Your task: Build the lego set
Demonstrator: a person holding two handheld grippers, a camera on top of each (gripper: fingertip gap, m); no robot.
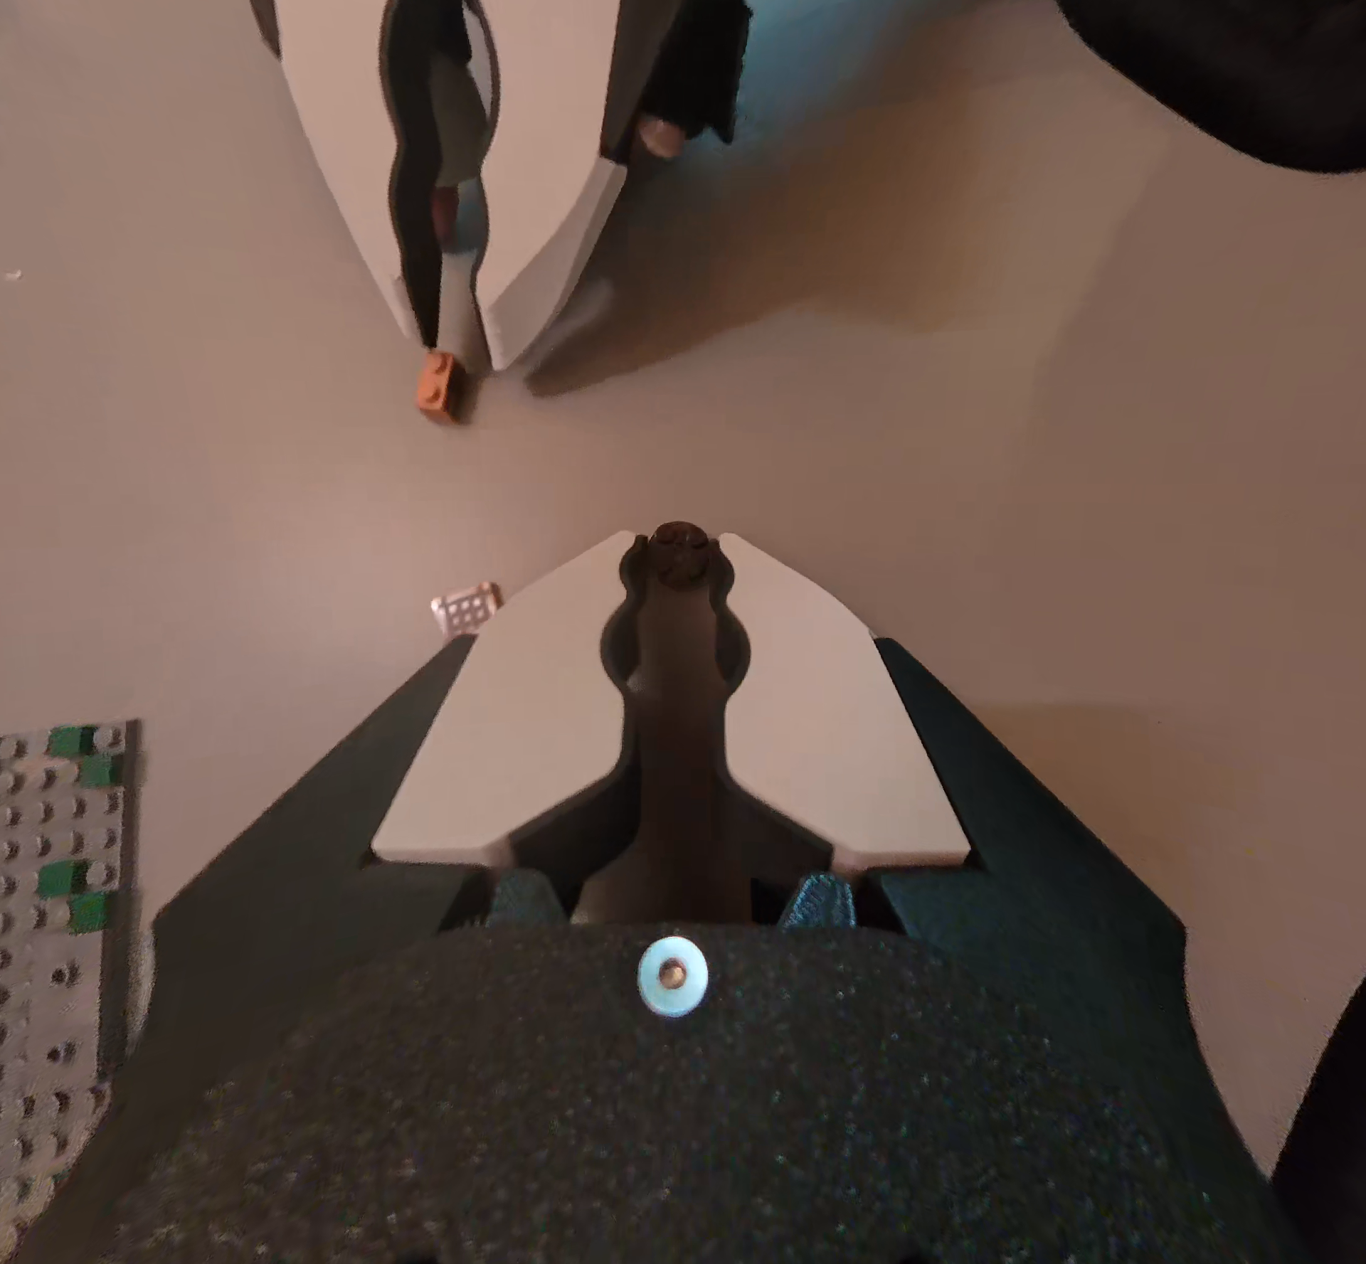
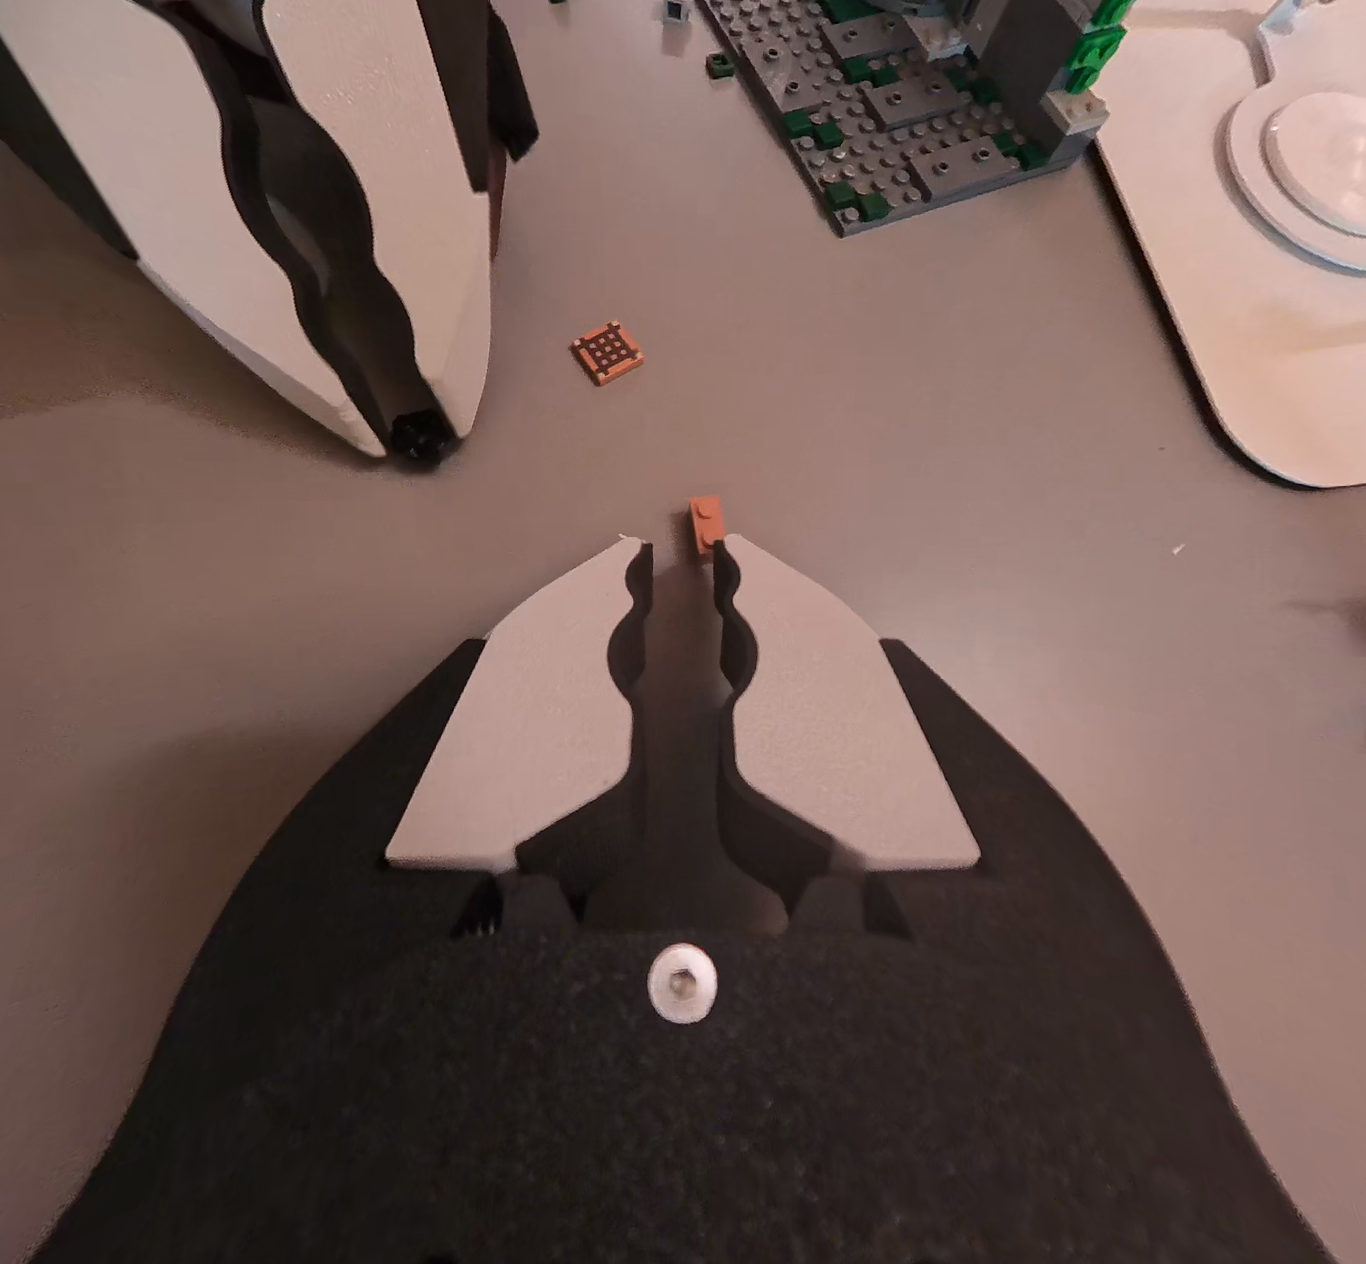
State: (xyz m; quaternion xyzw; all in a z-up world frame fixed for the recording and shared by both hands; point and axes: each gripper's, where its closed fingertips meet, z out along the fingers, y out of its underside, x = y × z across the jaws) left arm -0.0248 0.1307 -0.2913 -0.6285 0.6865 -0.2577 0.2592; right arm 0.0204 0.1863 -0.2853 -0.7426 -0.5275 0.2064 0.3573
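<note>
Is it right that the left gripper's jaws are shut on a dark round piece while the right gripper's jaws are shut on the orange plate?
Not quite. The right gripper is open; the orange plate lies on the table at its tips, ungripped, as the right wrist view shows. The left gripper does hold the dark round piece.

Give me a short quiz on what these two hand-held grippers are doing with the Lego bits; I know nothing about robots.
1. True or false: the left gripper is empty.
2. The small orange-brown two-stud plastic plate lies: A, on the grey studded baseplate; B, on the bare grey table; C, clamped between shut fingers.
3. Fill in: the right gripper is ____ (open or shut).

Key: 1 false, it pinches a small dark round plastic piece. 2 B. 3 open.
</note>
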